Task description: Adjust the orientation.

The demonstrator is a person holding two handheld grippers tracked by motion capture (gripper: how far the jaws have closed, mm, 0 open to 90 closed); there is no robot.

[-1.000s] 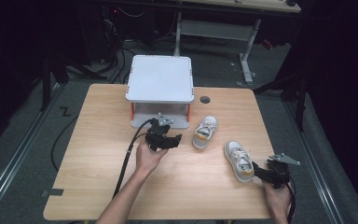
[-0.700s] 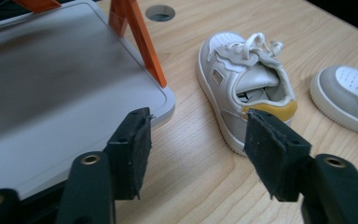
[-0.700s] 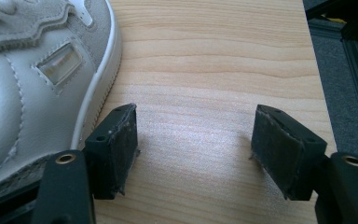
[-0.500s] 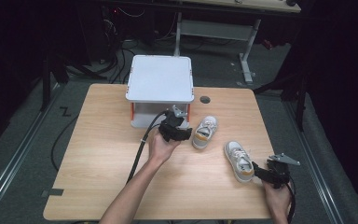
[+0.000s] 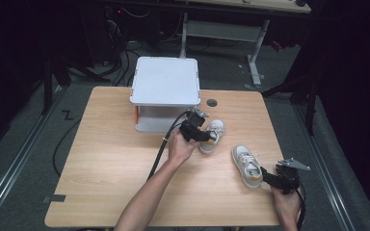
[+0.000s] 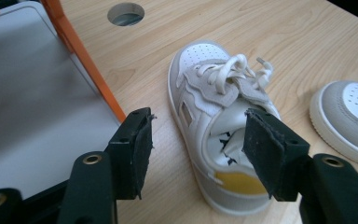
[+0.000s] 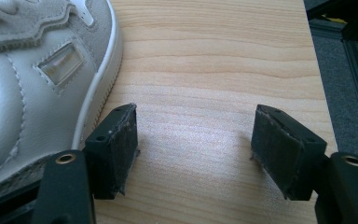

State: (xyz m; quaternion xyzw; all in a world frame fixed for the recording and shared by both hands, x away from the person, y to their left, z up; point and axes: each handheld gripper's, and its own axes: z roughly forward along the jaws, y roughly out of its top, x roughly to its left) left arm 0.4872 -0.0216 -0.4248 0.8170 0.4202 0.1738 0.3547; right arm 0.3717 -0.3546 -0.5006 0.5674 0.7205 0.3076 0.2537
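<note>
The small white shoe (image 6: 219,121) lies mid-frame on the table (image 5: 106,159), just right of the white box (image 5: 165,82), and the left gripper (image 6: 196,154) has travelled up from lower left to it within the last second. Its jaws gape wide, empty, straddling the heel side, so a grasp looks imminent. The right gripper (image 7: 196,149), also wide open and empty, stays beside the second shoe (image 7: 37,79) at lower right.

A lab or recording workspace is suggested. A pale wooden table (image 5: 125,192) with a cable hole (image 5: 212,102) is set on grey carpet, surrounded by darkness. Loose cables (image 5: 120,53) are seen on the floor beyond its far edge, a metal-framed desk (image 5: 250,29) behind, and floor rails (image 5: 14,168) alongside.
</note>
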